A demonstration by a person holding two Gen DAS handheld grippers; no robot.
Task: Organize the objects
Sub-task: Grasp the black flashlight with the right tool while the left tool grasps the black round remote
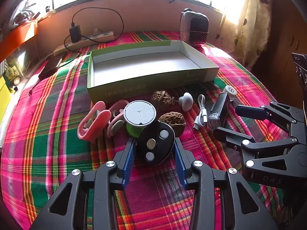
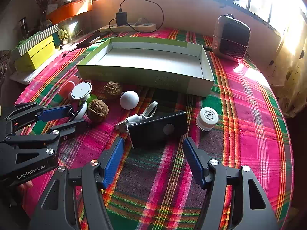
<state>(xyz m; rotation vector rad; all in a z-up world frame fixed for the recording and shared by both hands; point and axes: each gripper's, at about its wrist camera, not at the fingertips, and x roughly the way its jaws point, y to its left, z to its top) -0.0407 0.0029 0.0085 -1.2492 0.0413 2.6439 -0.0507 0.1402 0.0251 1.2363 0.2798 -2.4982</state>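
Your left gripper [image 1: 155, 149] has its jaws apart around the black disc [image 1: 155, 143], just before the box [image 1: 151, 82]. Your right gripper's [image 2: 151, 161] jaws stand apart, empty, near the black case [image 2: 159, 129], which half hides the cable [image 2: 147, 113].

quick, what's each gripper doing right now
left gripper: open, black oval disc between its jaws, not gripped.
right gripper: open, holding nothing, black box just ahead.

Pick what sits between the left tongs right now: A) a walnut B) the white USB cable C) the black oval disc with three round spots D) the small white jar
C: the left wrist view shows the black oval disc between the blue pads of the open left tongs.
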